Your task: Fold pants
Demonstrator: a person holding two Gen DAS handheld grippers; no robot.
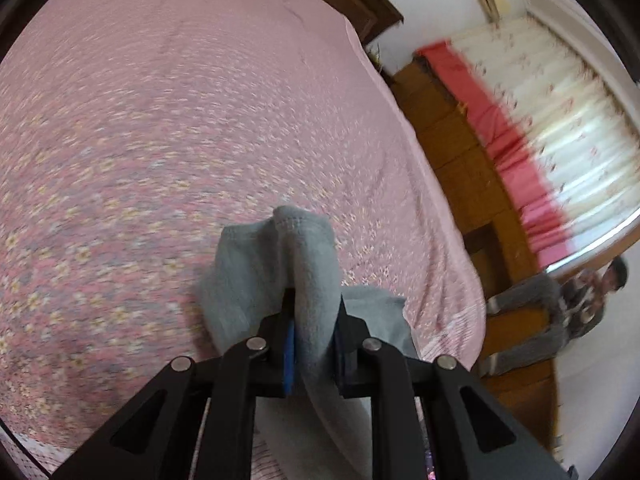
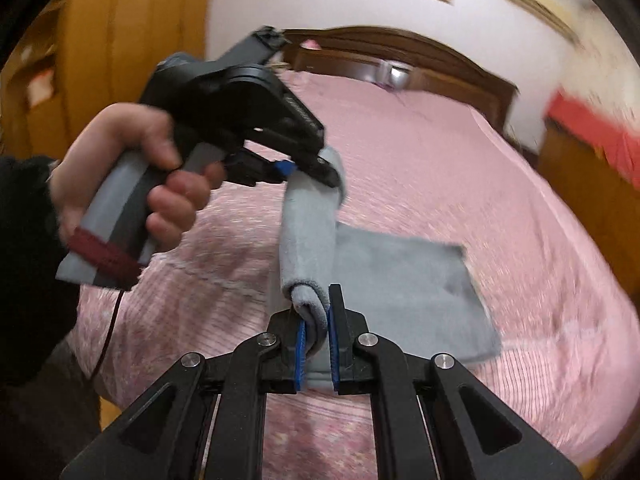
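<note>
The grey pants (image 2: pixel 404 292) lie partly on the pink bedspread, with one edge lifted into a taut rolled band between both grippers. My right gripper (image 2: pixel 316 312) is shut on the near end of that band. My left gripper (image 2: pixel 316 168) shows in the right wrist view, held in a hand, shut on the far end above the bed. In the left wrist view my left gripper (image 1: pixel 312 320) is shut on bunched grey fabric (image 1: pixel 280 264) that stands up between the blue pads. The rest of the pants lies flat to the right of the band.
The pink floral bedspread (image 1: pixel 180 120) covers a large bed with a dark wooden headboard (image 2: pixel 400 48). A wooden wardrobe (image 2: pixel 100 40) stands at the left. A wooden floor (image 1: pixel 460 152), a red-edged curtain (image 1: pixel 520 148) and a seated person (image 1: pixel 580 304) are beyond the bed's edge.
</note>
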